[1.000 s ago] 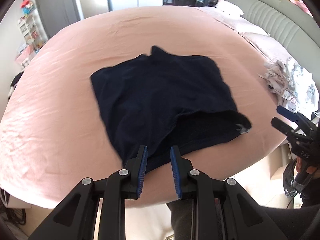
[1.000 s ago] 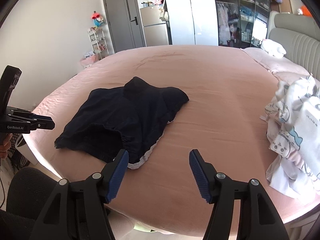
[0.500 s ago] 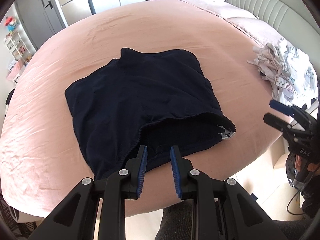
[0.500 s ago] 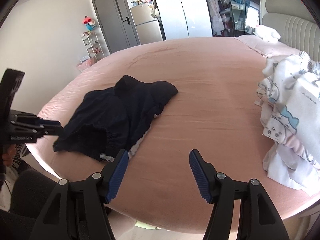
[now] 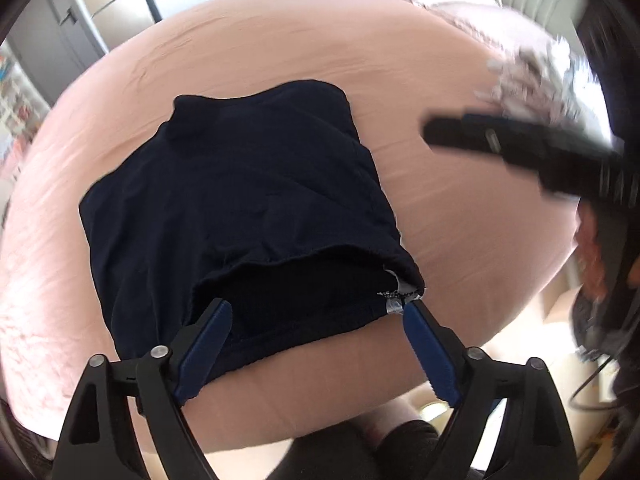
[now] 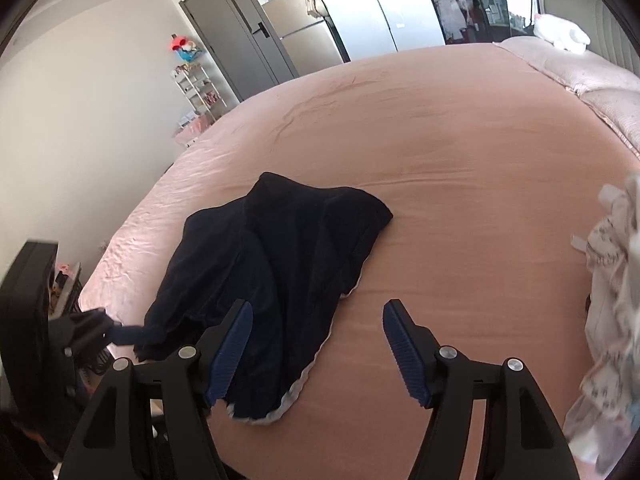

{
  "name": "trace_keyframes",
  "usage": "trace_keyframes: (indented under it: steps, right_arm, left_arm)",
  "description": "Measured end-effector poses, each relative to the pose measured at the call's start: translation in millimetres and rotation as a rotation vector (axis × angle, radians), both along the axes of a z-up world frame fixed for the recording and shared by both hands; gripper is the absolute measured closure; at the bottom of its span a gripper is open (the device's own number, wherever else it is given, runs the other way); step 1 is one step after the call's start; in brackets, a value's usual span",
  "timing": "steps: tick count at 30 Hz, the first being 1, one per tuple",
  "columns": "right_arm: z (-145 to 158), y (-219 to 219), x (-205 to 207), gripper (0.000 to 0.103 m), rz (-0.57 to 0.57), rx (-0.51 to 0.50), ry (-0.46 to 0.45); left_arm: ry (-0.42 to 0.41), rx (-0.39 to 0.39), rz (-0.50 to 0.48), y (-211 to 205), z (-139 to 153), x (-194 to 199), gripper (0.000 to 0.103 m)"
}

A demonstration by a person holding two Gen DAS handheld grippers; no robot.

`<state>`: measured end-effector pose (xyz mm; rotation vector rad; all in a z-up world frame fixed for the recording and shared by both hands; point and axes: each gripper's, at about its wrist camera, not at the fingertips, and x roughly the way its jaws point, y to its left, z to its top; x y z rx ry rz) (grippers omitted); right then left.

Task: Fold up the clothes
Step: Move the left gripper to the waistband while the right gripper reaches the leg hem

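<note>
Left wrist view: right gripper (image 5: 436,134) motion-blurred, only one dark finger edge readable; jaw spacing not legible here. Hand behind it (image 5: 592,260) smeared, cut by right frame edge. Pile of light printed clothes (image 5: 532,76) beyond that gripper blurred; print unreadable.

Right wrist view: left gripper (image 6: 136,334) blurred at far left, its body cut by the frame edge; one blue pad shows. Light clothes pile (image 6: 608,300), right of the claw, smeared and cropped. Shelf items (image 6: 200,92) by the grey door too small to identify.
</note>
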<state>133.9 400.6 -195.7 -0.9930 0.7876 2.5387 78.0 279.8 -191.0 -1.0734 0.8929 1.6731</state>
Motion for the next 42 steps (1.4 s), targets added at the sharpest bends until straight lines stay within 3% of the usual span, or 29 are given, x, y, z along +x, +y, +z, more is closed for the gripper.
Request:
trace_keyframes:
  steps: [6,11,16,23,28,35,42]
  right_arm:
    - [-0.4,28.3,-11.6,0.035,-0.018,-0.07,-0.071]
    - [-2.3,45.4,-12.1,0.035,-0.05,-0.119,-0.161]
    - [-4.7,69.3,-19.5,0.035,-0.062,-0.255,-0.245]
    - [-3.1,104.7,-44.8,0.035,-0.103,-0.366,-0.4]
    - [-17.6,114.9,-79.9,0.035,-0.036,-0.472,-0.421]
    - [-57.3,125.0,-115.9,0.035,0.051,-0.54,-0.38]
    - [-74.4,131.6,-124.9,0.035,0.082,-0.616,-0.351]
  left_arm:
    - [0.034,-0.056,-0.033,16.5,-10.7,5.6,0.014]
    - [0.005,-0.091,-0.055,27.6,-12.6,12.9,0.014]
    - [0.065,-0.15,-0.088,45.8,-16.1,30.0,0.014]
    - [0.095,-0.267,-0.045,76.1,-23.0,38.9,0.014]
    - [0.097,-0.3,-0.008,90.0,-32.5,41.0,0.014]
    - [0.217,-0.347,-0.084,88.7,-56.6,57.9,0.014]
    - [0.272,-0.294,-0.087,89.1,-46.0,49.0,0.014]
